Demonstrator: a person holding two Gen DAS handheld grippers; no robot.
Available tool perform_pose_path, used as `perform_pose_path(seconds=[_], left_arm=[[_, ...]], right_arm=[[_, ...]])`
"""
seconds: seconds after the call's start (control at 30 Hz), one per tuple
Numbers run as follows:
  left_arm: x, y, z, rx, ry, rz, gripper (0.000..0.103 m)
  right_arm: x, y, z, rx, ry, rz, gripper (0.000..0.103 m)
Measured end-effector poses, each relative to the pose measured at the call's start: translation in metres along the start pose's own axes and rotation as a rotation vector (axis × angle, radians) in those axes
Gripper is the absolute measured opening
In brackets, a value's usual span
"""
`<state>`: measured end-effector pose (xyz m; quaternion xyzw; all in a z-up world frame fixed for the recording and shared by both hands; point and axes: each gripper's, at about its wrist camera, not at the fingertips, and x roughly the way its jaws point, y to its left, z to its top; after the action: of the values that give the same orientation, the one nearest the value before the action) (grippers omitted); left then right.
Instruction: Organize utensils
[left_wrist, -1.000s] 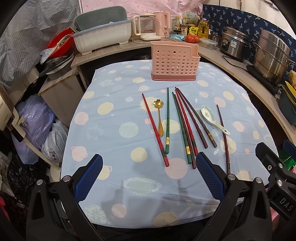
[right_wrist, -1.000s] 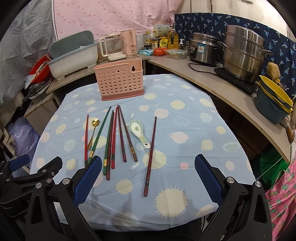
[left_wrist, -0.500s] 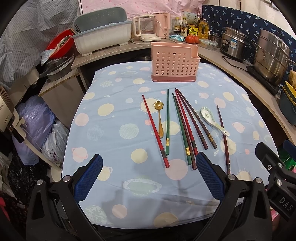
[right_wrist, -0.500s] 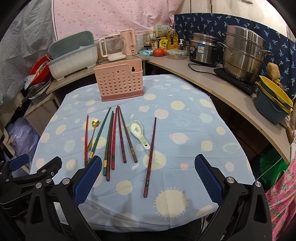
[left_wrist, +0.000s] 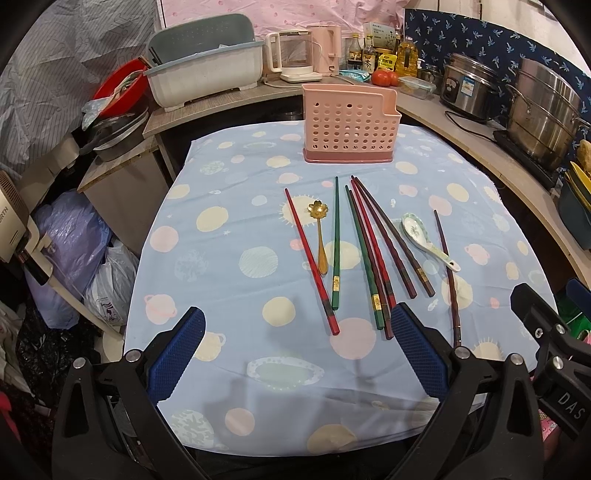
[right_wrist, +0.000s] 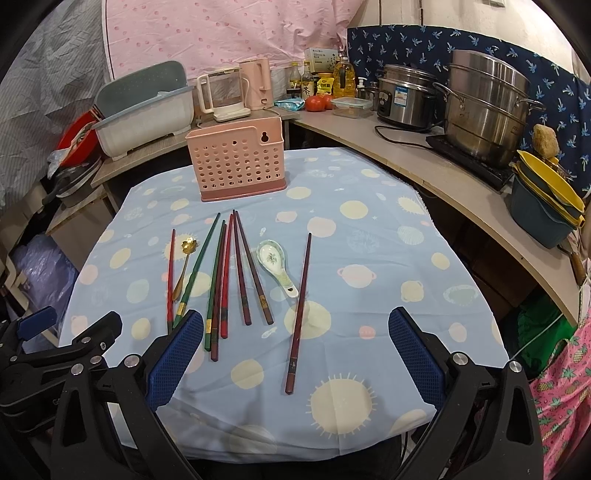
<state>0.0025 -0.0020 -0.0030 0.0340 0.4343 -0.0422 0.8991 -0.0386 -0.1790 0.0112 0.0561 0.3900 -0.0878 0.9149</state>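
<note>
A pink perforated utensil holder stands at the far side of the table. In front of it lie several red, green and dark brown chopsticks, a gold flower-headed spoon, a white ceramic spoon and one dark chopstick apart on the right. My left gripper hovers open at the table's near edge, nothing between its blue pads. My right gripper is also open and empty, just behind the lone chopstick's near end.
The table wears a blue cloth with pastel spots. A curved counter behind and to the right carries a dish tub, a kettle, bottles, tomatoes, steel pots and stacked bowls. Plastic bags sit on the floor at left.
</note>
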Motion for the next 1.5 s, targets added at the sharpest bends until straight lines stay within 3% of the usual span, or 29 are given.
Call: perform_pose_path(seconds=[0.33,0.63,1.2,1.5], left_arm=[[0.007,0.004,-0.001,-0.011,0.016,0.001,0.096],[0.043,0.03,-0.008,-0.102,0.104,0.005,0.096],[0.119,0.014,0.006,-0.073,0.171,0.036,0.092],[0.141,0.02,0.003,-0.072,0.216,0.034,0.088]], right_arm=[[0.006,-0.003,-0.001,0.008,0.01,-0.004,0.096],[0.026,-0.025,-0.005,0.061,0.05,-0.038,0.096],[0.063,-0.034,-0.005,0.077,0.127,-0.044,0.096],[0.075,-0.027,-0.003,0.058,0.152,-0.042,0.096]])
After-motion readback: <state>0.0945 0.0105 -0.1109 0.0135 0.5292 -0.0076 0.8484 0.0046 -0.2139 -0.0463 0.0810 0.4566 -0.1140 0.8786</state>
